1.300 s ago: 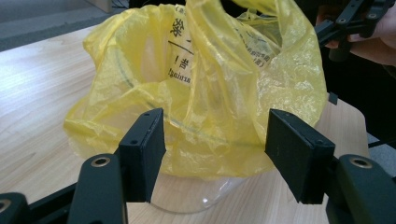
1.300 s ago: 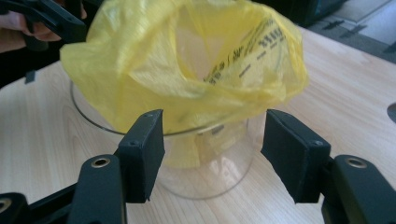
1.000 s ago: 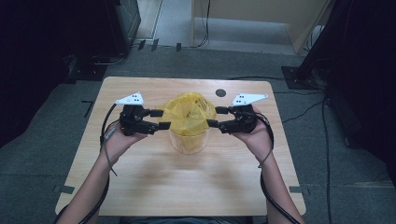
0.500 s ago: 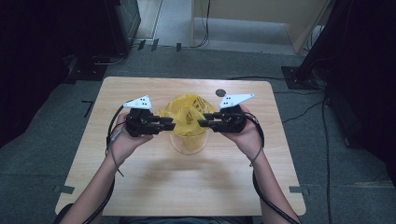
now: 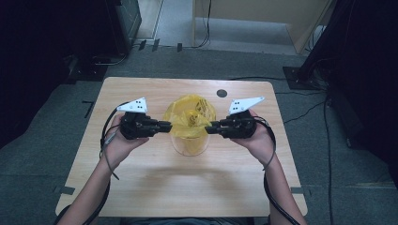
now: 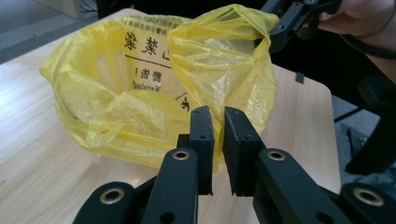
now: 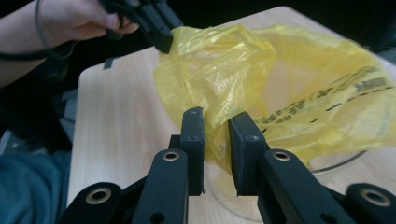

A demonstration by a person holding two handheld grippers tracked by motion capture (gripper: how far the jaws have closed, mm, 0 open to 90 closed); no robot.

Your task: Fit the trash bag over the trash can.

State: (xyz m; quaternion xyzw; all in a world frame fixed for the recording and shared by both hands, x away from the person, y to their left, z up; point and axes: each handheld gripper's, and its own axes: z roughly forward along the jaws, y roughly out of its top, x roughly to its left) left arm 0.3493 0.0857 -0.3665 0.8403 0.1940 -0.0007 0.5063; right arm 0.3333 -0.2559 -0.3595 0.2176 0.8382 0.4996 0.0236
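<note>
Scene: you stand at the near edge of a light wooden bench (image 5: 141, 187), holding a gripper in each hand, with your forearms coming in from that edge.
Bag: a thin yellow plastic bag (image 5: 190, 117) with black print lines a clear round container (image 5: 190, 145). Its mouth stands open and its rim is crumpled.
Container: it stands at the middle of the bench, a little nearer the far edge than the near one.
Left gripper: your left gripper (image 5: 165, 126) lies level and points inward at the left side of the bag's rim.
Left fingers: the fingers (image 6: 201, 140) have just been closing and are now drawn close together, with a narrow slit between them. A fold of the yellow film sits between them at the tips, clamped.
Right gripper: your right gripper (image 5: 212, 126) lies level and points inward at the right side of the rim, opposite the left one.
Right fingers: the fingers (image 7: 192, 140) have also just been closing. They are pinched on a bunched fold of the bag, which fills the gap between them.
Other: a small dark round spot (image 5: 222, 93) sits on the bench near the far edge, right of the bag.
</note>
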